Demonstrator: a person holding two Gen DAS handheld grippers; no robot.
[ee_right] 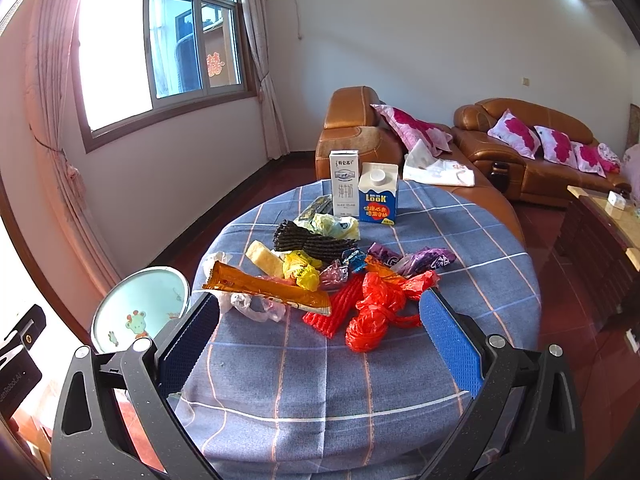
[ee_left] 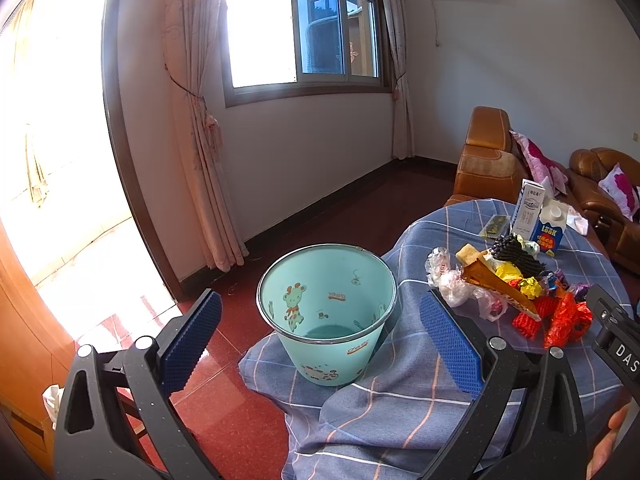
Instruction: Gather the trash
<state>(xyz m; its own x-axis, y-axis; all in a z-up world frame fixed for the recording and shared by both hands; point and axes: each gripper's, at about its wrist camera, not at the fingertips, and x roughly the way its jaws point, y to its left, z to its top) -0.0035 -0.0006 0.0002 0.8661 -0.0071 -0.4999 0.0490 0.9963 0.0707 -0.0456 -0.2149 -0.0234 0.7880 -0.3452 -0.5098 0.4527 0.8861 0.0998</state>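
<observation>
A mint-green bin point(ee_left: 326, 312) with cartoon animals stands on the table's left edge, empty as far as I can see; its rim also shows in the right wrist view point(ee_right: 140, 308). My left gripper point(ee_left: 320, 336) is open, its blue pads on either side of the bin and apart from it. A heap of trash lies mid-table: an orange wrapper point(ee_right: 264, 286), a red plastic bag point(ee_right: 376, 312), red foam netting point(ee_right: 340, 312), a yellow wrapper point(ee_right: 302, 270), purple wrappers point(ee_right: 424, 260) and a black bundle point(ee_right: 312, 242). My right gripper point(ee_right: 320, 336) is open just short of the red bag.
Two cartons, a white one point(ee_right: 344, 188) and a blue one point(ee_right: 378, 194), stand at the far side of the round table with its blue checked cloth point(ee_right: 320, 384). Brown leather sofas point(ee_right: 520, 148) with pink cushions lie behind. Red tiled floor point(ee_left: 224, 412) drops away left of the table.
</observation>
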